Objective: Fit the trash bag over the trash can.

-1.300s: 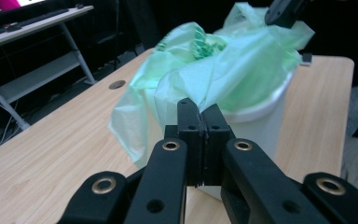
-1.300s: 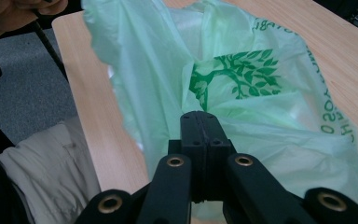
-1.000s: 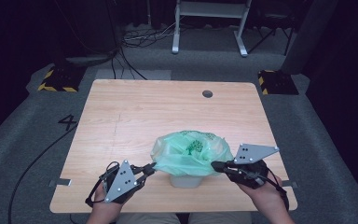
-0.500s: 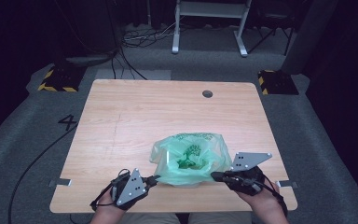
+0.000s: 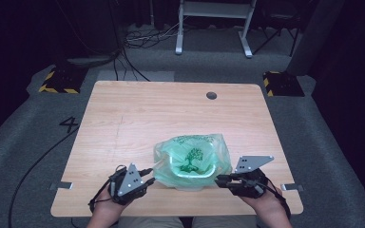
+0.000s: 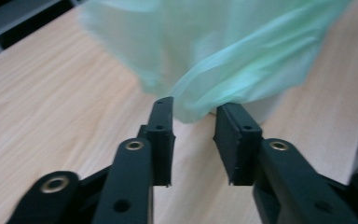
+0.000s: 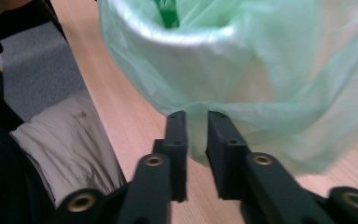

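Setting: wooden table (image 5: 123, 123) on grey carpet in a dark room; a metal stand (image 5: 214, 23) and floor cables (image 5: 138, 38) lie beyond its far edge; a small round hole (image 5: 211, 95) sits near the far right of the top.
Work in hand: we are dressing a small white bin (image 5: 190, 183) with a green plastic bag (image 5: 190, 156); both stand near the table's front edge, between our two hands.
Progress: we judge the lining nearly done; the bag's mouth is already folded over the bin's rim and its body hangs inside; what seems left is to draw the loose skirt down and let go.
Left gripper (image 6: 193, 119): jaws parted a moderate way; a fold of the bag's hem hangs at the tips, between them, but we see no pinch on it; the bin's left side lies just past the tips.
Right gripper (image 7: 196, 122): jaws narrow, a slim gap between them; the film droops to the tips; whether any is nipped we cannot tell.
Person: a pale trouser leg (image 7: 70, 144) shows below the table edge.
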`<state>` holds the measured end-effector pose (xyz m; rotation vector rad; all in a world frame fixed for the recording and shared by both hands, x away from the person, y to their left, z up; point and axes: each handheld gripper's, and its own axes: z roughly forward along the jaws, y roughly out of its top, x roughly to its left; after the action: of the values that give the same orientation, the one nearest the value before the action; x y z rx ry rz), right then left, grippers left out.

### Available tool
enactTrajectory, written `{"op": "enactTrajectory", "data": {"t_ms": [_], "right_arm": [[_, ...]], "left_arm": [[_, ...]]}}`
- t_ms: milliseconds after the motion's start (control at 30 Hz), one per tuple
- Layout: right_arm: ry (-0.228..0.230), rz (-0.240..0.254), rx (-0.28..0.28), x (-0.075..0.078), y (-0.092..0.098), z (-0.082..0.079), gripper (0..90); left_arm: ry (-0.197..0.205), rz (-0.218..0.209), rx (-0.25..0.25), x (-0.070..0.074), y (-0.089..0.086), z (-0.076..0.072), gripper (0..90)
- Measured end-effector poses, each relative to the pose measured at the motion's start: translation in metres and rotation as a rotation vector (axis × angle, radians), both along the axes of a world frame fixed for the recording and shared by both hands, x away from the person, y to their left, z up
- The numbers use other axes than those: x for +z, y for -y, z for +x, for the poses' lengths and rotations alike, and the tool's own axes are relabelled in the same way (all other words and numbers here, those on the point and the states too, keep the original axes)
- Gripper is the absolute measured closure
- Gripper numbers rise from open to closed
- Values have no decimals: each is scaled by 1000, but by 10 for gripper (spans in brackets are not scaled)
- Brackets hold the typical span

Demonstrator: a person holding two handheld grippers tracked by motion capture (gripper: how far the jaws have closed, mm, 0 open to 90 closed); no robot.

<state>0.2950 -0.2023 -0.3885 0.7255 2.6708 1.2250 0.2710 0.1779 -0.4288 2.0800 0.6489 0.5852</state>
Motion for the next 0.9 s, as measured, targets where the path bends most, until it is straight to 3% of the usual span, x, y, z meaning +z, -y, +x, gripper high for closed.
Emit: {"op": "enactTrajectory", "data": {"t_ms": [100, 200, 333, 533, 600, 900], "right_arm": [[30, 4, -19, 11, 5, -4, 700], [64, 4, -32, 21, 8, -5, 639], [110, 25, -66, 32, 13, -2, 546], [175, 24, -151, 43, 16, 18, 459], [175, 24, -180, 42, 16, 28, 452], [144, 4, -200, 31, 9, 53, 445]], "left_arm": [[-12, -11, 71, 5, -9, 5, 552], [-18, -11, 99, 7, -15, 8, 503], [-5, -42, 121, 14, -19, 13, 428], [-16, -79, 105, 22, -9, 30, 378], [-39, -85, 81, 21, -1, 40, 377], [-91, -88, 36, 15, 15, 62, 376]]}}
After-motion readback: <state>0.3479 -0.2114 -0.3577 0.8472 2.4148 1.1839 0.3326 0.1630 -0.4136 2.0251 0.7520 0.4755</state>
